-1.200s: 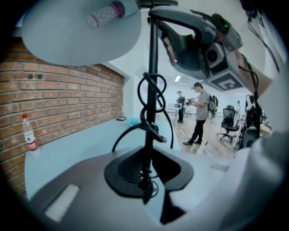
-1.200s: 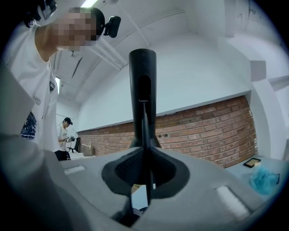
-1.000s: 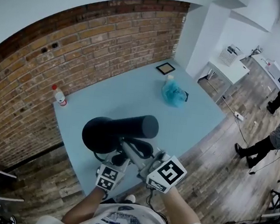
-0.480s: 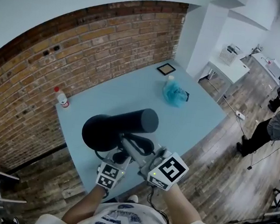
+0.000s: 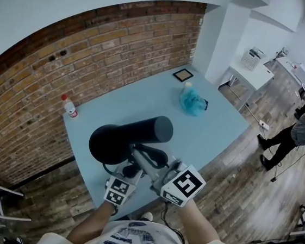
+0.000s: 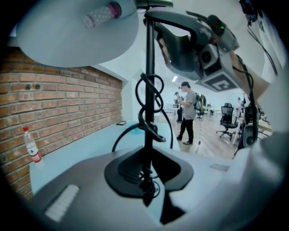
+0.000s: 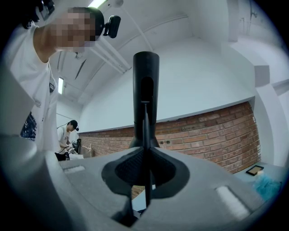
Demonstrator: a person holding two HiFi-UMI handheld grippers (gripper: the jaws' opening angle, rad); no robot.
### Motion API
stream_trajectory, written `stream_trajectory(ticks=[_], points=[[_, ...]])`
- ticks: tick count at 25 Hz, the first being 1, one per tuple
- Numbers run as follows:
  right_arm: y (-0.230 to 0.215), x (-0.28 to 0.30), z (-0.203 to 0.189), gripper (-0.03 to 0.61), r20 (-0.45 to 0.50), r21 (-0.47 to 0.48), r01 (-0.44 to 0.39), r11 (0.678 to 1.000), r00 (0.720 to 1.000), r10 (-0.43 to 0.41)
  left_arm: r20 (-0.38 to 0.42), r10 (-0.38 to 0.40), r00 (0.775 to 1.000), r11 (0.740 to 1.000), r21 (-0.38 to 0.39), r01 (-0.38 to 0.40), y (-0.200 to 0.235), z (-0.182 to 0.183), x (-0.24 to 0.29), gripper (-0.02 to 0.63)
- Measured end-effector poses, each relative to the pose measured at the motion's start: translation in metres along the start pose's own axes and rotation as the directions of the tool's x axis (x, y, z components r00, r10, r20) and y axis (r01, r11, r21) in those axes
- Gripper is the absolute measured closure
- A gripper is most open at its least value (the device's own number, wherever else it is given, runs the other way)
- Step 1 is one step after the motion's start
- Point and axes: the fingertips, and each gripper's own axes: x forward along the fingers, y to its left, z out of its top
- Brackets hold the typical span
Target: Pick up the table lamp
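Barely anything has shifted vs. a sec ago: tabletop (image 5: pixel 143 104) unchanged, table lamp (image 5: pixel 118 142) held aloft over its near edge. Its stem (image 5: pixel 146 166) runs from shade (image 5: pixel 151 134) back toward the person. Left tool (image 5: pixel 129 172) & right tool (image 5: pixel 156 173) are both clamped on it, side by side.

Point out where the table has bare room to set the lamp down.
The table is bare across its middle, between the bottle at the left corner and the blue bag. The far right corner is crowded: bag and square frame. The held lamp hides the near edge.
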Motion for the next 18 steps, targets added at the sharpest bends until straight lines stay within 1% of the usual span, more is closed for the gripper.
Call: stream_trajectory(ticks=[4,18], points=[[-0.0017,-0.0001,0.0014,0.543,0.004,0.004,-0.003,1.000,1.000,0.003,-0.002,-0.010,1.000,1.000,0.002,0.010,-0.0012,0.0013,0.0001,0.560],[-0.0079,0.0045,0.0017,0.543,0.006,0.003,-0.016,1.000,1.000,0.016,-0.002,0.002,1.000,1.000,-0.006,-0.002,0.0054,0.0045,0.0054,0.560]])
